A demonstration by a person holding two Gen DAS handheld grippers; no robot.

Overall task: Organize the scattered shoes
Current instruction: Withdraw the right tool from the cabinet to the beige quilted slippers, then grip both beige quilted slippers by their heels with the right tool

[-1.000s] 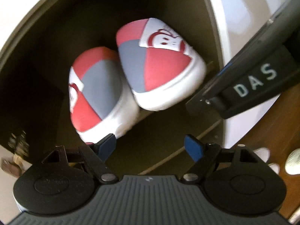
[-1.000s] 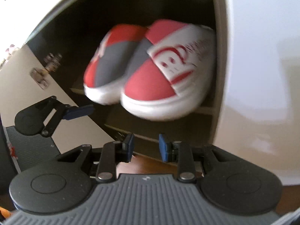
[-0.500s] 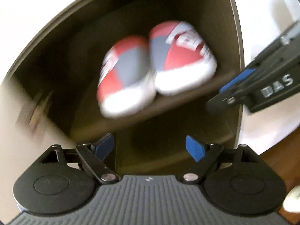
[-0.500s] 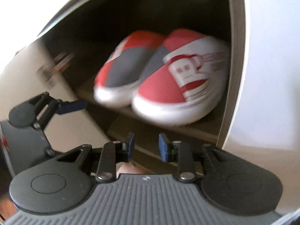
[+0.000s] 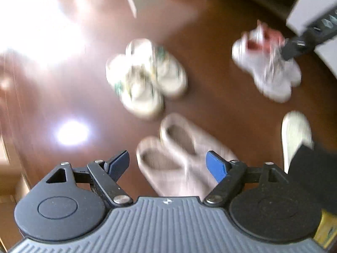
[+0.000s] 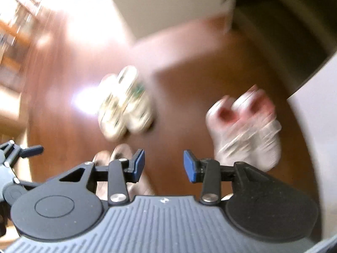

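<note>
While both grippers hang empty over floor: left gripper wide, closing slightly; right gripper opening; next pair, probably slippers beneath left.

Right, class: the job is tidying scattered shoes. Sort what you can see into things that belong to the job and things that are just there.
Part of the job:
- white-and-green sneakers
- beige slippers
- white sneakers with red lining
- left gripper, jaws closing, empty
- right gripper, jaws opening, empty

Just there:
- wooden floor
- white cabinet
</note>
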